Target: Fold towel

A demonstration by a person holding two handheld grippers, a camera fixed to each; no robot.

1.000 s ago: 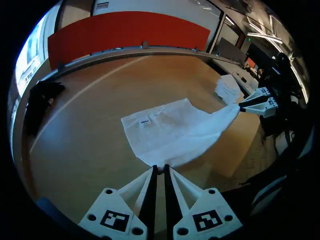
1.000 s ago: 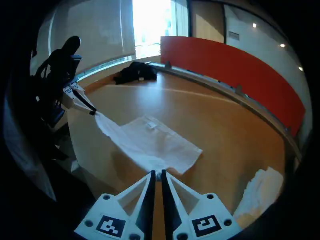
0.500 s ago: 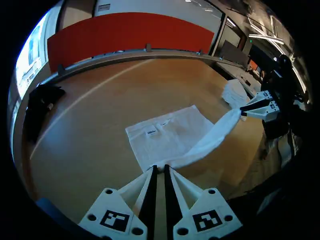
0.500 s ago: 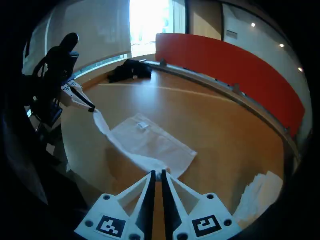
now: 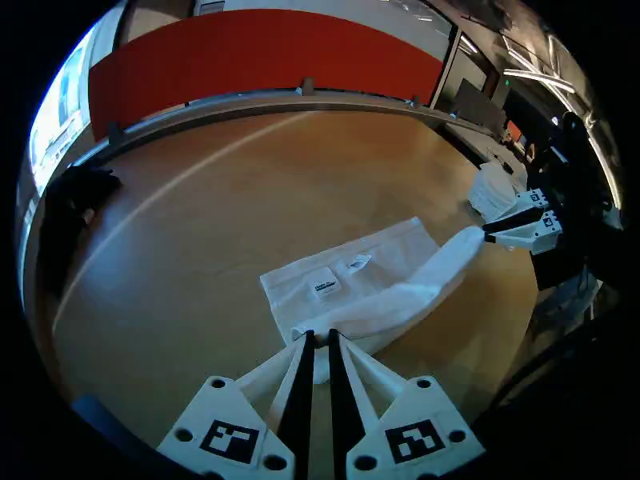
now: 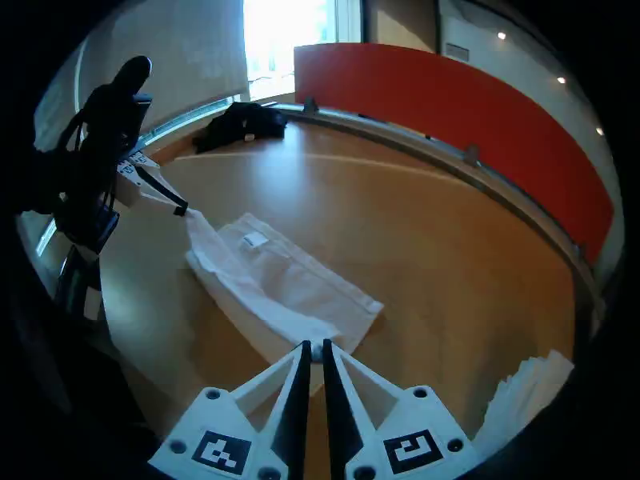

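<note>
A white towel (image 5: 360,280) lies on the wooden table (image 5: 200,240), its near edge lifted and carried over the flat part. My left gripper (image 5: 319,342) is shut on one corner of that edge. The right gripper (image 5: 490,233) shows at the right of the left gripper view, shut on the other corner. In the right gripper view the towel (image 6: 280,276) runs from my right gripper (image 6: 315,346), shut on its corner, to the left gripper (image 6: 181,210) at the far left. A small label (image 6: 255,238) shows on the flat layer.
A stack of white folded towels (image 5: 494,190) sits at the table's right side, also seen as the stack (image 6: 528,392) in the right gripper view. A dark bundle (image 6: 240,124) lies at the table's far end by the window. A red partition (image 5: 256,60) borders the table.
Both grippers have carried the lifted towel edge forward over the flat part, which now looks narrower. Both stay shut on their corners.
</note>
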